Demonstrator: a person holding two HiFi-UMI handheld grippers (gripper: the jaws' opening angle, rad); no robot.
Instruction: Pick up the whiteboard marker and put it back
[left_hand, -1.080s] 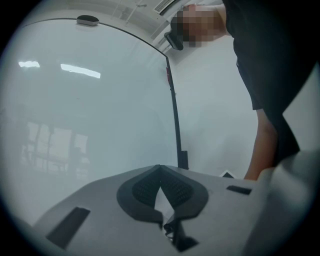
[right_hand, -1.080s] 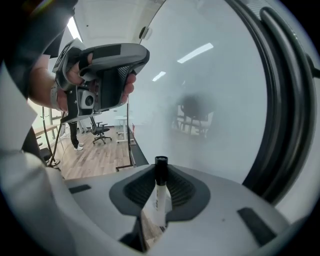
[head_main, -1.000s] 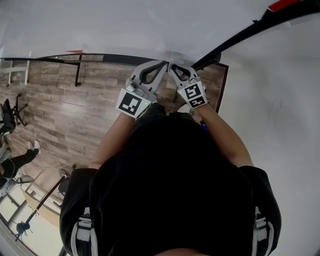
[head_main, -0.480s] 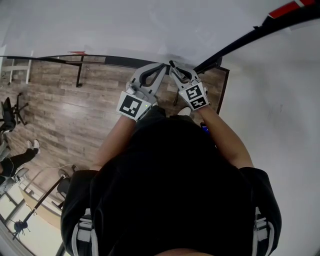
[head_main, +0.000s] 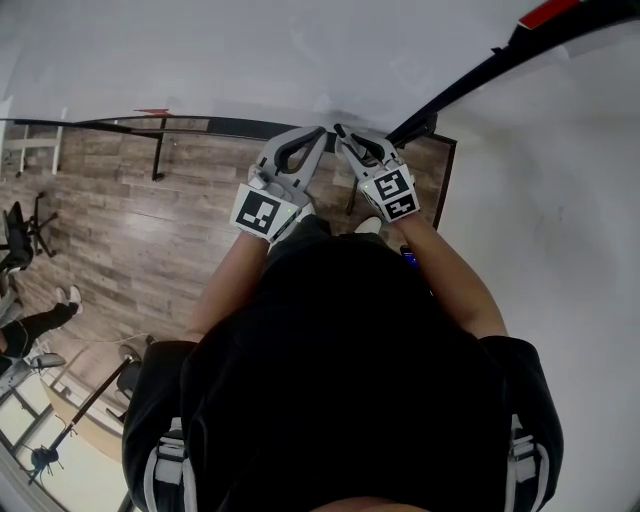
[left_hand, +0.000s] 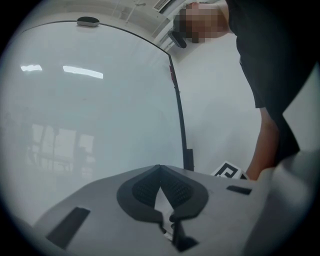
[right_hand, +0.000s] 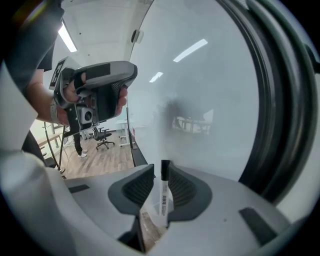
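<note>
The whiteboard marker (right_hand: 163, 192) stands between the jaws of the right hand-held gripper (right_hand: 159, 170), black cap pointing away toward the whiteboard (right_hand: 200, 100). Its white barrel lies close against the right-hand pad, with a clear gap to the other. Those jaws are spread wide and have just been opening, so the pads no longer pinch the barrel. The pick-up looks done and the put-back is at the letting-go stage. What carries the marker underneath is hidden by the jaws, so I cannot tell whether it already rests on the dark ledge (right_hand: 134, 156) along the board's lower edge. What seems left is to draw the right hand-held gripper back clear of the marker without dragging it along. The left hand-held gripper (left_hand: 160, 172) is pressed together at the tips with nothing between them, pointing level at the board just beside the right one. Against the earlier head view, both hands sit at almost the same spot by the board's lower edge; the only real change is the widening of the right jaws.
</note>
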